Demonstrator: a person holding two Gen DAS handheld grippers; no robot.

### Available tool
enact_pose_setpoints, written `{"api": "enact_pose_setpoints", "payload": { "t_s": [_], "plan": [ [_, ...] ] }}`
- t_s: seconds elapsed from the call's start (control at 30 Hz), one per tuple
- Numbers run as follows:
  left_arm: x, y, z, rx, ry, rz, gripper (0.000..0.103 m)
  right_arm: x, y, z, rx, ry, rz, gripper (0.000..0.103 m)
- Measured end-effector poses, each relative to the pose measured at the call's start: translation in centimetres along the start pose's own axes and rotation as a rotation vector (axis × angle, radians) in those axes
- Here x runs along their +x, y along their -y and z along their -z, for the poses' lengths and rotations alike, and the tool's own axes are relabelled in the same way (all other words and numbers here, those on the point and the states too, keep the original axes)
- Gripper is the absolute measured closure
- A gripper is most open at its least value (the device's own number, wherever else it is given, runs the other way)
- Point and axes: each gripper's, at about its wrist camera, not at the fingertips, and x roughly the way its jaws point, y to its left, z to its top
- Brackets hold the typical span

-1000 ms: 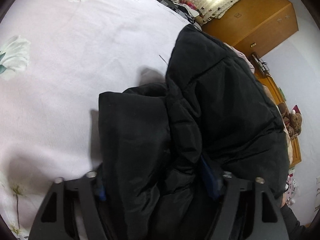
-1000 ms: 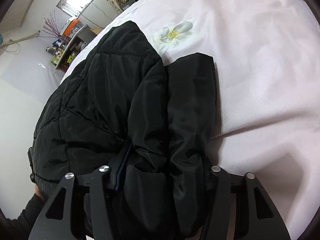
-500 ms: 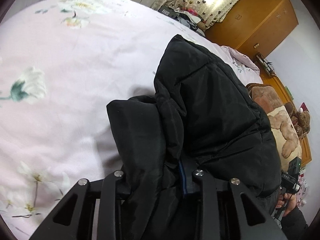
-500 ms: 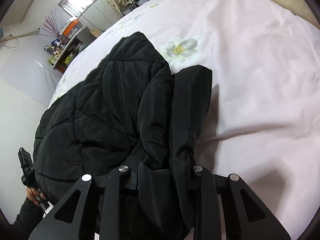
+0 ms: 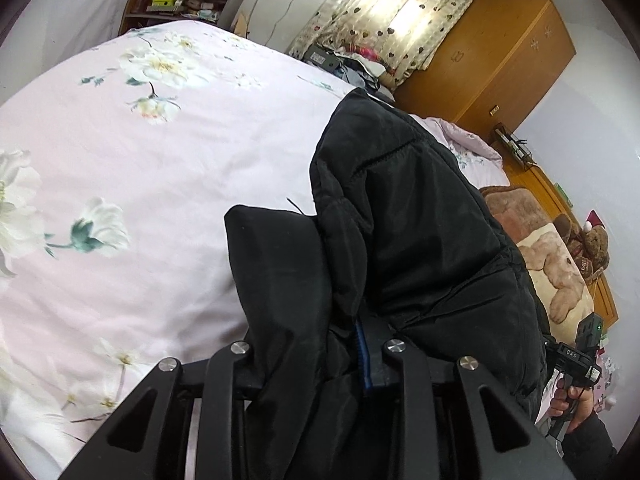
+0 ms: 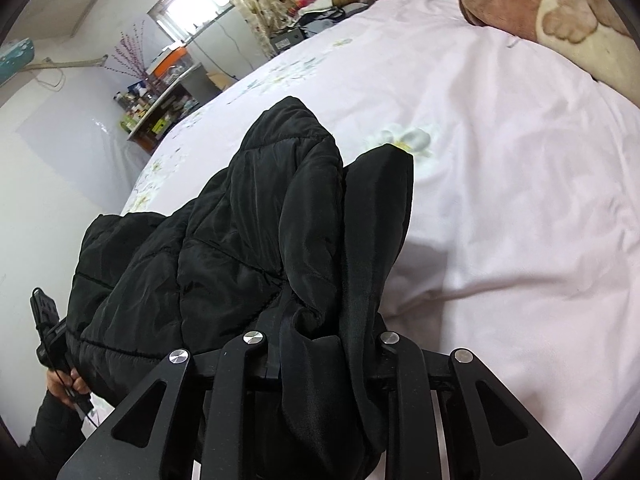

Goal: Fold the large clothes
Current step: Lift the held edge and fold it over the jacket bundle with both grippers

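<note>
left claw (image 5: 316, 354) pinching black jacket (image 5: 420, 232) | right claw (image 6: 320, 342) closing on it | both higher than before (bed (image 5: 160, 168) farther)

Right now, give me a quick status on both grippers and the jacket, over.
Left gripper clamped on black jacket. Right gripper closing on bunched jacket fabric. Jacket partly raised off the pink floral bedsheet. Nothing in the way.

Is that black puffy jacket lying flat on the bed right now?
No: the black puffer jacket is bunched and hangs lifted from the right gripper, above the pink floral bedsheet.
</note>
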Motion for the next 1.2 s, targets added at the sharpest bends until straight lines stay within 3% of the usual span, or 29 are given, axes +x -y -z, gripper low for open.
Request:
{"api": "enact_pose_setpoints", "payload": {
  "t_s": [0.23, 0.5, 0.8, 0.9, 1.03, 1.2],
  "plan": [
    [-1.0, -1.5, -3.6, -0.013, 0.052, -0.016, 0.072, 1.6, -3.3, -2.4, -0.045, 0.019, -0.033, 0.081],
    [-0.8, -3.8, -10.1, -0.023, 0.118, -0.050, 0.072, 5.3, -8.6, -8.3, -0.116, 0.052, -0.070, 0.080],
    [2.8, -6.0, -16.5, 0.007, 0.161, -0.088, 0.072, 11.1, -11.4, -13.0, -0.140, 0.070, -0.103, 0.080],
    [5.8, -7.9, -16.5, -0.008, 0.132, -0.115, 0.071, 13.8, -11.2, -13.5, -0.127, 0.058, -0.110, 0.080],
    [11.5, -11.1, -14.2, -0.050, 0.019, -0.210, 0.068, 19.5, -9.2, -12.3, -0.092, -0.043, -0.050, 0.077],
    [12.3, -13.6, -12.3, -0.122, 0.040, -0.177, 0.057, 21.7, -6.8, -10.8, -0.031, -0.075, -0.050, 0.063]
  ]
}}
